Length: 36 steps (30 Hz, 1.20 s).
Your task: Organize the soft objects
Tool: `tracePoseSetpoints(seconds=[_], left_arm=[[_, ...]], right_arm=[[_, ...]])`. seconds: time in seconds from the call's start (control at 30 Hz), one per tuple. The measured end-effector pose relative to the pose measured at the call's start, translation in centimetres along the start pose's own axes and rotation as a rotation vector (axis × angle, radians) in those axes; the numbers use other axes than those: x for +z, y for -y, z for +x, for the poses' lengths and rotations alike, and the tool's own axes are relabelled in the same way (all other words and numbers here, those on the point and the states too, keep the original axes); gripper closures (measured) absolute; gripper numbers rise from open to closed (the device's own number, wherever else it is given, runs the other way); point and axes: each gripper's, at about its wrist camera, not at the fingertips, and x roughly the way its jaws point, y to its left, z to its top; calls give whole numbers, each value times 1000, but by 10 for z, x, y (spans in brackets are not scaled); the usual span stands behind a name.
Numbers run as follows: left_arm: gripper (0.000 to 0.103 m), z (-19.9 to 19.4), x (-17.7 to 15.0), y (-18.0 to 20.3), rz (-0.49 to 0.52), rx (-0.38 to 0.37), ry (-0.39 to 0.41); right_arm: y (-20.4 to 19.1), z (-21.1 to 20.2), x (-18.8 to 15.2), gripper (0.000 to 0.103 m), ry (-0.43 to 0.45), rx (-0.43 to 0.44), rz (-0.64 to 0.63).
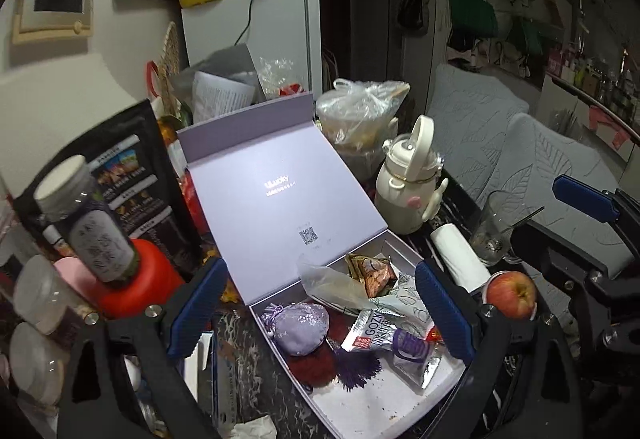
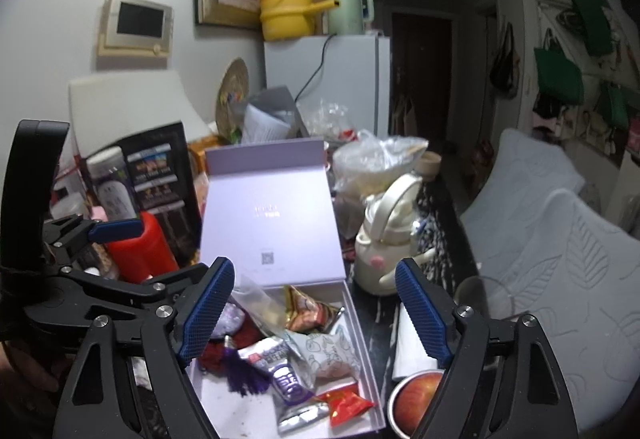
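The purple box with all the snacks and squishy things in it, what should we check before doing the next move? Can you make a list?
1. Purple box lid up: ok.
2. Left hand-held gripper open, holding nothing: ok.
3. Right hand-held gripper open, holding nothing: ok.
4. Lavender pouch inside the box: ok.
5. Bare floor at the box's near end for more items: ok.
6. Soft things still lying outside the box: cannot tell.

Lilac box (image 1: 280, 207), purple pouch (image 1: 300, 323), red apple (image 1: 512, 293), blue tool pads.
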Motion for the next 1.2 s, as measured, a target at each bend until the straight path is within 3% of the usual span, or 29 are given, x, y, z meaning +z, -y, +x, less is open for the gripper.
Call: tracePoseSetpoints(seconds=[0.3, 0.6, 0.67, 1.2], left_arm=[[7, -80, -7, 1, 5, 17, 119], [6, -138, -38, 10, 39, 1, 182], [2, -145, -46, 12, 45, -9, 191], [2, -174, -119, 22, 67, -38, 213]], right_arm=[[-19, -66, 2, 19, 70, -19, -16], [-40, -126, -25, 18, 96, -69, -11], [-41, -134, -35, 18, 88, -80, 8], [-52, -168, -100, 16, 51, -103, 39]])
